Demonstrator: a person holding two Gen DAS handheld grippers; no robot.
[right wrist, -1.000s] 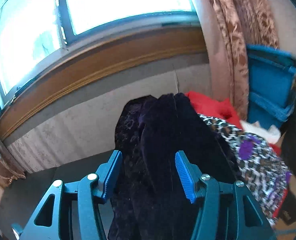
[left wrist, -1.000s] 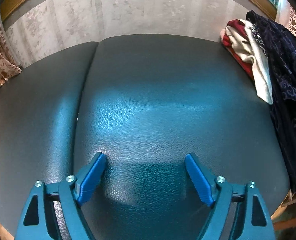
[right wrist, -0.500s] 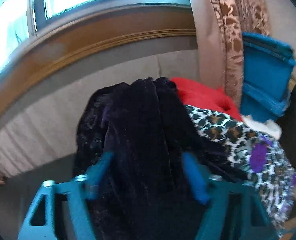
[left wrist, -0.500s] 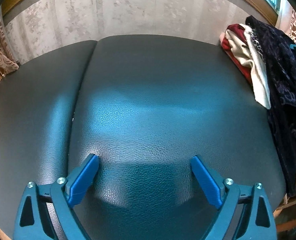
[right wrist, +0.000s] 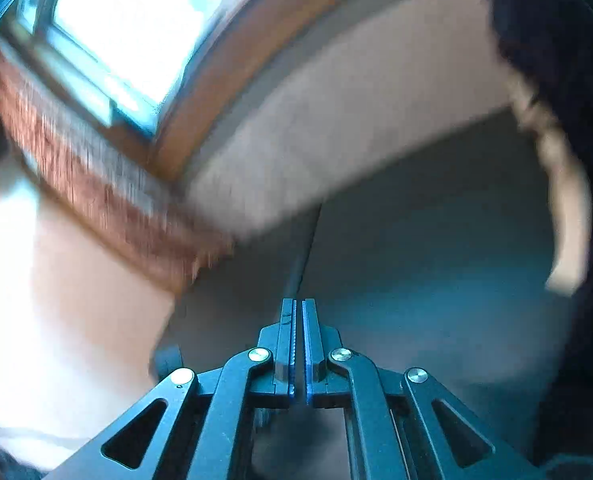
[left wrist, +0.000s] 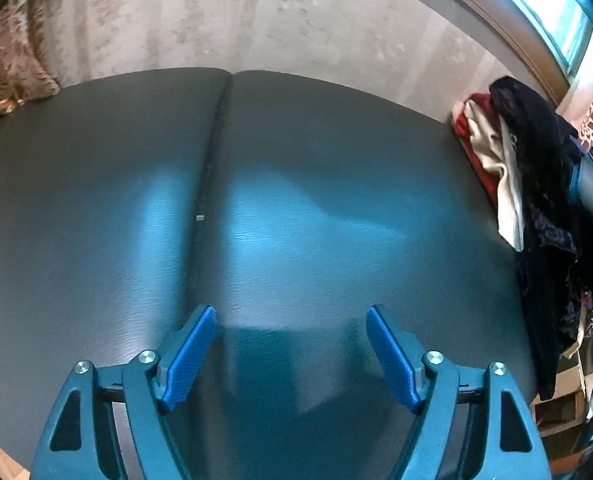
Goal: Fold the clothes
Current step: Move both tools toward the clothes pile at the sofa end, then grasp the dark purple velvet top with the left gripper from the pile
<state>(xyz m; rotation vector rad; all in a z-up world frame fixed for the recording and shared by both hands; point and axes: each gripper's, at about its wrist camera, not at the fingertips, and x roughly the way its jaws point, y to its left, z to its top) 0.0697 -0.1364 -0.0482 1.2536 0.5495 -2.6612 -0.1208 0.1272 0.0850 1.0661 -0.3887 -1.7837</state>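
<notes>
Right of left gripper (left wrist: 291,354): clothes pile (left wrist: 536,184), well apart.

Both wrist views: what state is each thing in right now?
Left gripper: jaws wide open, nothing between them.
Right gripper: jaws shut, nothing visible between them.
Padded table: bare in the middle.
Clothes pile: heaped unfolded at the table's right edge, dark garment on top.

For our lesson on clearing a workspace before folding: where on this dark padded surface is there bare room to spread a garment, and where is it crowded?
Bare: the padded surface on both sides of its centre seam, from the back wall to the left gripper. Crowded: the right edge, where the clothes pile sits with a dark velvet garment hanging over the side.
</notes>
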